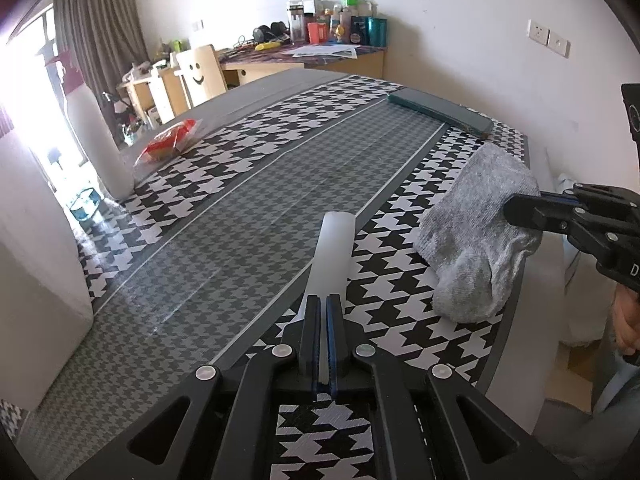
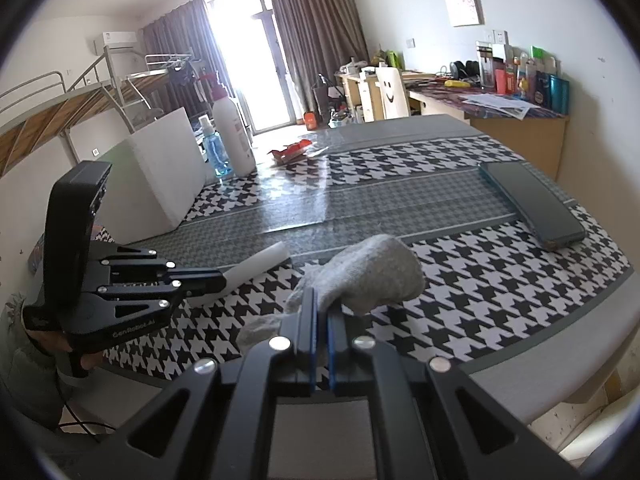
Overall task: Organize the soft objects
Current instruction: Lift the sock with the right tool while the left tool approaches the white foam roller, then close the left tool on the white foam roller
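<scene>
A grey sock (image 1: 476, 236) lies folded near the right edge of the houndstooth table; it also shows in the right wrist view (image 2: 372, 272). My right gripper (image 2: 322, 304) is shut on the sock's edge and lifts part of it; it also shows in the left wrist view (image 1: 516, 210). My left gripper (image 1: 323, 304) is shut on a white translucent strip (image 1: 334, 248) that sticks out forward over the table. In the right wrist view the left gripper (image 2: 218, 280) holds this strip (image 2: 260, 264) to the left of the sock.
A dark green phone (image 2: 532, 204) lies at the far right of the table (image 1: 248, 208). A white bottle (image 2: 232, 136), a blue spray bottle (image 2: 214, 148), a white box (image 2: 164, 172) and a red packet (image 2: 290, 151) stand at the far left. A cluttered desk (image 2: 516, 120) is behind.
</scene>
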Motion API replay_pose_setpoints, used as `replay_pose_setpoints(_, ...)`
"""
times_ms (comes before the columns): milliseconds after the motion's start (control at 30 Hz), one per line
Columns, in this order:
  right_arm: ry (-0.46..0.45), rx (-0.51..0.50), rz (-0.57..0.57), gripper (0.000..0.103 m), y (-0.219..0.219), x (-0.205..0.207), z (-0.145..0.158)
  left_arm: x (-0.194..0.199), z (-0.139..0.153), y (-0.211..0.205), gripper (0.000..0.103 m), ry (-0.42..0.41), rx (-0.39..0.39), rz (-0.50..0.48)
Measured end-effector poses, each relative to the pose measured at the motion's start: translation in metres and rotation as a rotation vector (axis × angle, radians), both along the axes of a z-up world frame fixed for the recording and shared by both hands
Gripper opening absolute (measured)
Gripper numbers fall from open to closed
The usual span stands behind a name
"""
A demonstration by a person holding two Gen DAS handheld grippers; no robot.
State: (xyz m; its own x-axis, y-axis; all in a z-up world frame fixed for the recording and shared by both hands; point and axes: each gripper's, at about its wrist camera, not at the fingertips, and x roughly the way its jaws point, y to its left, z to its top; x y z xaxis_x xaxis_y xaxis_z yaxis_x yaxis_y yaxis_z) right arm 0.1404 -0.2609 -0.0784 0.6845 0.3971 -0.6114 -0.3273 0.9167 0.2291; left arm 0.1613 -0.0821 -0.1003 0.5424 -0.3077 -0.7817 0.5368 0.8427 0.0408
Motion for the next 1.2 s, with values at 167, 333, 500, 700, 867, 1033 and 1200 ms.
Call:
replay_pose_setpoints(167, -0.001, 0.002, 0.0, 0.006, 0.0, -0.001, -0.001, -0.003, 0.001, 0.0, 0.033, -0.004, 0.005, 0.002)
replay_pose_setpoints(333, 0.005, 0.005, -0.004, 0.006, -0.001, -0.001, -0.001, -0.003, 0.001, 0.0, 0.065, -0.011, -0.012, 0.023)
replay_pose_setpoints(500, 0.0, 0.005, -0.002, 0.006, -0.002, -0.001, 0.0, 0.004, -0.008, -0.001, 0.053, 0.029, -0.005, 0.025)
replay_pose_setpoints(700, 0.001, 0.007, -0.006, 0.006, -0.003, -0.001, 0.0, 0.006, -0.006, -0.001, 0.02, 0.031, -0.003, 0.028)
replay_pose_setpoints(867, -0.014, 0.001, -0.001, 0.006, 0.001, -0.002, 0.005, 0.002, 0.005, 0.001, 0.014, -0.001, -0.029, 0.034)
replay_pose_setpoints(1033, -0.042, -0.007, 0.019, 0.006, 0.011, -0.004, 0.015, -0.009, 0.023, 0.01, 0.014, -0.054, -0.059, 0.06)
replay_pose_setpoints(1200, -0.071, -0.011, 0.037, 0.006, 0.02, -0.006, 0.025, -0.02, 0.041, 0.025, 0.014, -0.102, -0.093, 0.146)
